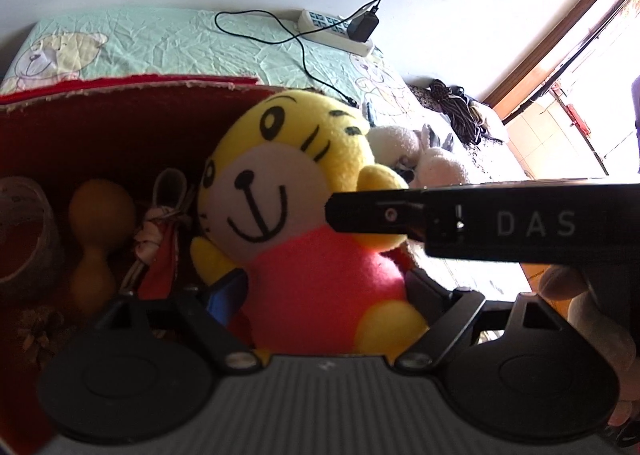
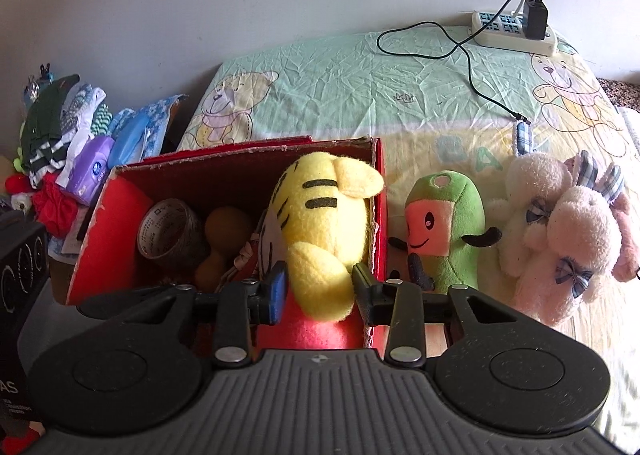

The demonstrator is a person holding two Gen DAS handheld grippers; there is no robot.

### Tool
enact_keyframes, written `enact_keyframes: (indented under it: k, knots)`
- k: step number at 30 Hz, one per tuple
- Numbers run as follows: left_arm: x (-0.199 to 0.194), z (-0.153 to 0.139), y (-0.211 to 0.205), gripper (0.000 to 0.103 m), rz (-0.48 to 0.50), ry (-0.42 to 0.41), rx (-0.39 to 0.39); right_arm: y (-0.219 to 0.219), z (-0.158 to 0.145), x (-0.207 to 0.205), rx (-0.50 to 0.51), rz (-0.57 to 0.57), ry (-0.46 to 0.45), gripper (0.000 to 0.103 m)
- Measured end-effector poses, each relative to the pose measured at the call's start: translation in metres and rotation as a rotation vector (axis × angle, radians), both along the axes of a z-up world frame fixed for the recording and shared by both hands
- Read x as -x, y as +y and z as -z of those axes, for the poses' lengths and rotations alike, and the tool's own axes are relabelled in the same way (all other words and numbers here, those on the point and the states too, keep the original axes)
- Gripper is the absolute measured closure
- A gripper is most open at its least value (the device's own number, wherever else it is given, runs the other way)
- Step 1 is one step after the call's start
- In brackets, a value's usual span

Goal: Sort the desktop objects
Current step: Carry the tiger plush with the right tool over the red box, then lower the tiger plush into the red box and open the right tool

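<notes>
Right wrist view: right claw (image 2: 318,295) pinches tiger plush (image 2: 320,231) w/in red box (image 2: 96,231); should lower, then release.

Between the right gripper (image 2: 320,289) fingers we note a yellow, black-striped tiger plush (image 2: 320,215), pink-bodied. Left of it: red box (image 2: 92,239). Right: green plush (image 2: 452,223); cream rabbits (image 2: 560,231), blue plaid bows.

In the left wrist view, the right tool (image 1: 460,221) is covering one arm of the yellow tiger plush (image 1: 288,191). The tape roll (image 1: 24,231) is running off the frame's left edge. The red box (image 2: 224,175) wall is hiding the green plush's (image 2: 444,223) near side.
</notes>
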State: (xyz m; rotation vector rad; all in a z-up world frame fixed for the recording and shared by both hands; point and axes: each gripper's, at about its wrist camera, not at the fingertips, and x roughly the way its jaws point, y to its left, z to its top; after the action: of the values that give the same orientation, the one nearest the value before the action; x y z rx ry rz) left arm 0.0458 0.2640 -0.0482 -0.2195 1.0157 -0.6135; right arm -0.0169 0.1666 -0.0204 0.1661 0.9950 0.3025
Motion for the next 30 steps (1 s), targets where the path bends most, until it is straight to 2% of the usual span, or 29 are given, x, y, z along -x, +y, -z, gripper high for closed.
enact_keyframes:
  k: [2,7,14,30]
  knots:
    - [0.002,-0.002,-0.002,0.016,-0.001,-0.011,-0.014,-0.001,0.001,0.001,-0.002,0.003,-0.009,0.071]
    - [0.004,-0.003,-0.005,0.015,-0.007,-0.019,-0.042,-0.003,0.006,0.003,0.003,0.017,-0.023,0.074]
    - [0.006,-0.002,-0.010,0.013,-0.021,-0.029,-0.073,0.000,0.010,0.009,0.032,0.016,-0.053,0.076]
    - [0.009,0.002,-0.016,0.006,-0.071,-0.038,-0.131,-0.001,0.017,0.021,0.005,0.056,-0.093,0.078]
